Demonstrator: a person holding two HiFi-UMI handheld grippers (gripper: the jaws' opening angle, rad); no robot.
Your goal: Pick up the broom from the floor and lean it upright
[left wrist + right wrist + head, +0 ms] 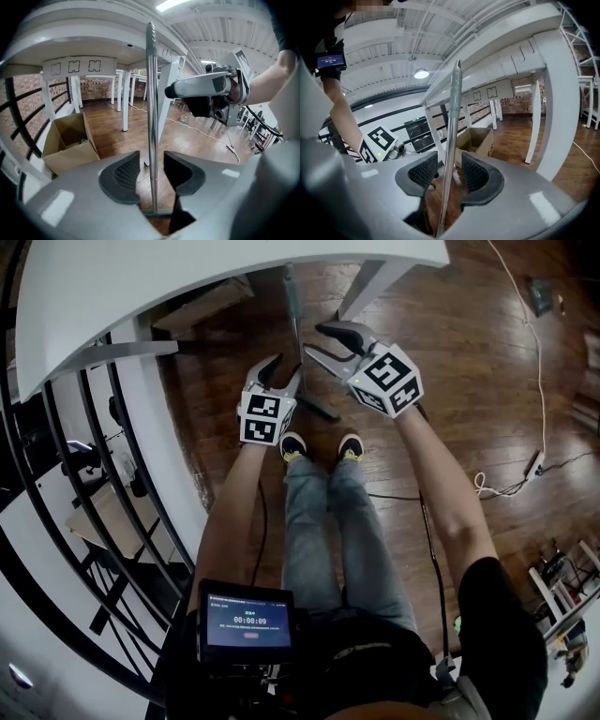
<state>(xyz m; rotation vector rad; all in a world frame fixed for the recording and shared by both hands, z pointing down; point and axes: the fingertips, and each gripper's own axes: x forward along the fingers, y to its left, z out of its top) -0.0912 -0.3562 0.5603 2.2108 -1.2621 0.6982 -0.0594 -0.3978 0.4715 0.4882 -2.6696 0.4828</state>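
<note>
Broom point(292, 320) stands about upright on the floor point(450, 381), with its head just in front of the person's shoes. The handle top seems to rest on the white table point(187, 277) edge. Left gripper point(281, 367) and right gripper point(314, 340) both have their jaws open either side of the handle, and the pads aren't touching it, so nothing's holding it. My worry: it's a slick chrome tube on a smooth painted edge over glossy wood planks. One nudge from a ribbed rubber pad while backing off and it could slide sideways and fall.
</note>
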